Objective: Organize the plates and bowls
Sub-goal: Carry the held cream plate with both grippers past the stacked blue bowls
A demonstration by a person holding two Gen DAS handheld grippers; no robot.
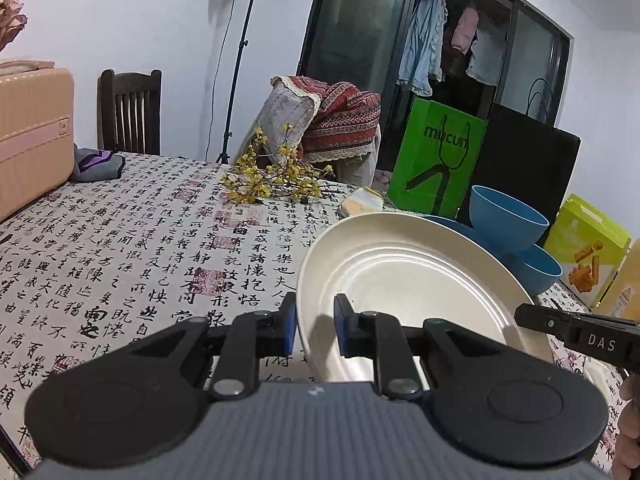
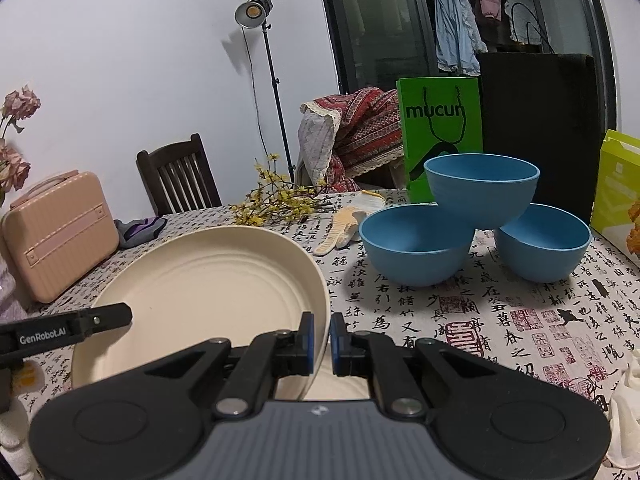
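From our left wrist view the blue bowls (image 1: 508, 216) are half hidden behind the cream plate (image 1: 404, 276), and we cannot count them there; the plate's near edge is cut off by our own gripper body. At the right edge of that view only part of a hand (image 1: 630, 428) shows. From the right wrist view the three bowls (image 2: 480, 196) read plainly: two sit on the table near its far right corner and the third rests on their touching rims, all three empty. The plate is empty too, tilted, and lifted clear of the tablecloth (image 2: 520, 320) between our two tools. Our left gripper (image 1: 315, 326) is clamped on the plate's left rim, one blue pad on each face; our right gripper (image 2: 321, 338) pinches the opposite rim tight in the same way. Around the far edge of the table lie a spray of yellow flowers (image 2: 276, 200) and a knitted glove (image 2: 344, 228), the glove just beside the left bowl. A pink suitcase (image 2: 60, 236) stands at the far left corner with a dark cloth (image 2: 138, 228) bunched beside it. A green bag (image 2: 440, 136) and a black bag (image 2: 540, 128) stand behind the bowls, and a yellow-green box (image 2: 616, 188) is cut off at the right. Beyond the table we see a wooden chair (image 2: 180, 176), a lamp stand (image 2: 256, 12) and a chair draped in patterned cloth (image 2: 360, 132).
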